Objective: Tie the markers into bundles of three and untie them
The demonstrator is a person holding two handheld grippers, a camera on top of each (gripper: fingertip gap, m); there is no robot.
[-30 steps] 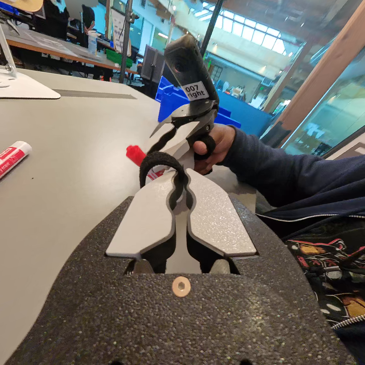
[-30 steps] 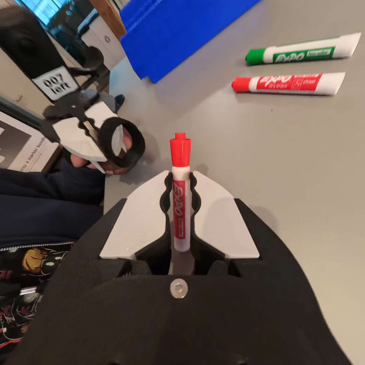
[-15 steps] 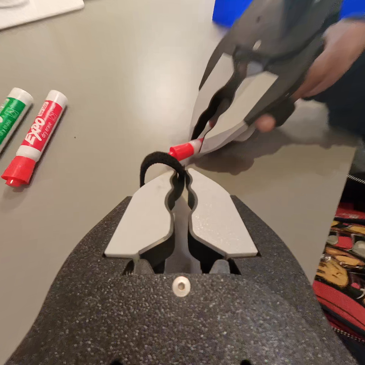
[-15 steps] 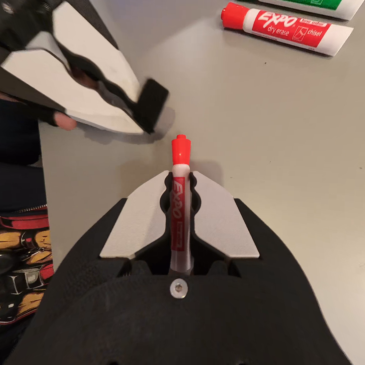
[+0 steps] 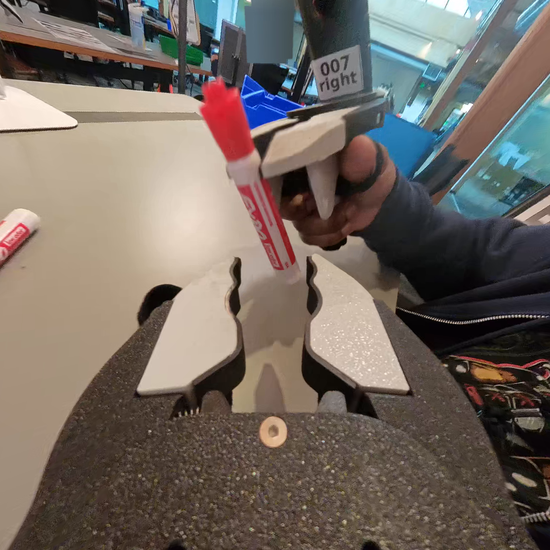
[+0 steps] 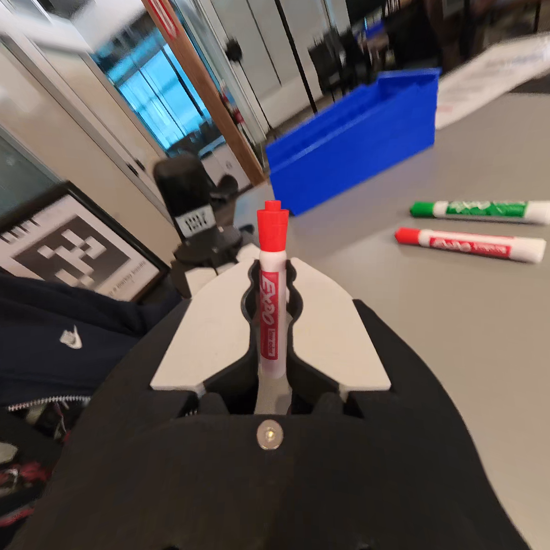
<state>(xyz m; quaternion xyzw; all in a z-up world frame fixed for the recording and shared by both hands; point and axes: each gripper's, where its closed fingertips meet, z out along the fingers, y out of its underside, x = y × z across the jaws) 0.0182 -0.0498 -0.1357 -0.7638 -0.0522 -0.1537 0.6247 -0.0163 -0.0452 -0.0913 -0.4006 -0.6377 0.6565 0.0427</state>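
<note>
A grey tabletop in an open workshop carries a blue bin at its far edge, with a green marker and a red marker nearer. The right gripper clamps another red marker. The left gripper, pinching a black strap loop half a second ago, now gapes empty, the loop beside its left finger.

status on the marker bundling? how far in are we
Early. Nothing is bundled in view. In hand: the right gripper is shut on one red marker, held above the table; the left gripper is open and empty, with a black strap beside its left finger. Left: a second red marker and a green marker lie loose on the table, unbound.
</note>
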